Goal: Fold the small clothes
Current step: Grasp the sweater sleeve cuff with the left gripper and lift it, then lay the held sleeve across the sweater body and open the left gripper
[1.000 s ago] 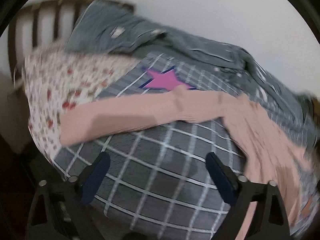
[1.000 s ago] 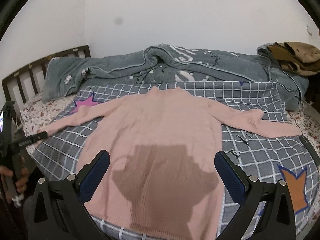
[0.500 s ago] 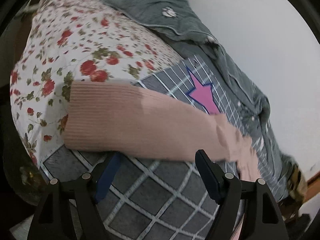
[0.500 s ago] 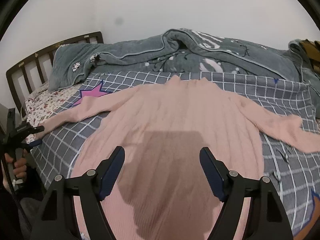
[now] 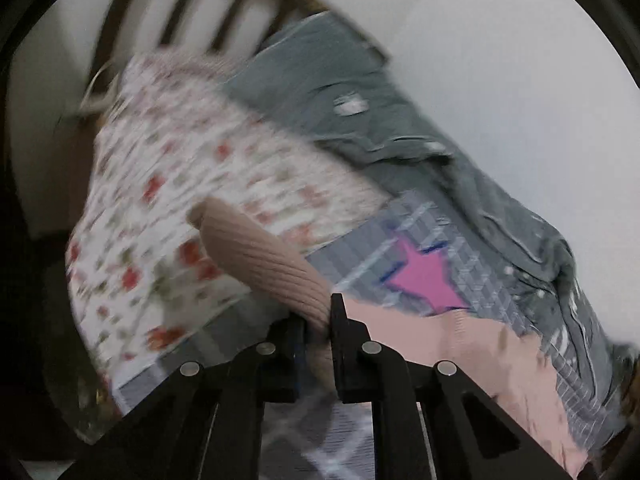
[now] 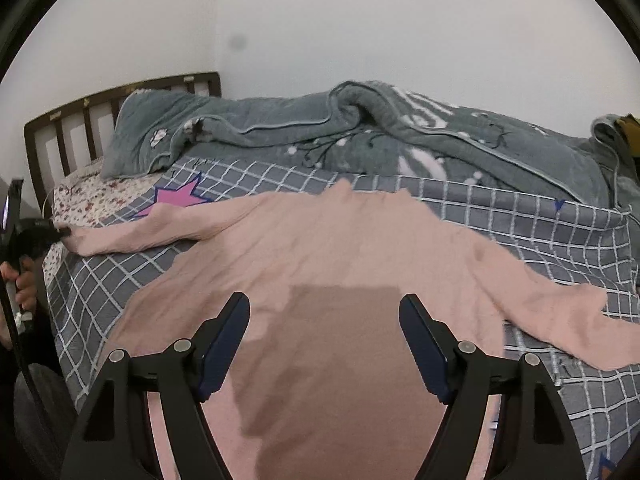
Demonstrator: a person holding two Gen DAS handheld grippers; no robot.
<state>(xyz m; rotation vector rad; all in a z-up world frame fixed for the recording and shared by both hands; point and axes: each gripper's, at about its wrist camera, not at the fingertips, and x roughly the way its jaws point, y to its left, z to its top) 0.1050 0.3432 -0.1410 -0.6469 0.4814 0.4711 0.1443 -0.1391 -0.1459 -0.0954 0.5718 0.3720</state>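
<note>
A pink knit sweater (image 6: 340, 264) lies spread flat on the grey checked bedspread (image 6: 500, 208), sleeves out to both sides. My left gripper (image 5: 318, 320) is shut on the cuff end of the left sleeve (image 5: 260, 256), which sticks up between the fingers. In the right wrist view the left gripper (image 6: 60, 234) shows at the far left, holding that sleeve's end (image 6: 120, 236). My right gripper (image 6: 324, 340) is open and empty, hovering above the sweater's lower body. The right sleeve (image 6: 560, 312) lies flat.
A crumpled grey-green quilt (image 6: 380, 132) lies along the back of the bed. A floral sheet (image 5: 180, 184) covers the left end near the dark wooden headboard (image 6: 100, 120). A pink star (image 6: 180, 198) marks the bedspread. Brown clothes (image 6: 630, 132) sit far right.
My left gripper has closed on the left sleeve's cuff and lifted it a little. My right gripper has moved lower and closer over the sweater's body, still open.
</note>
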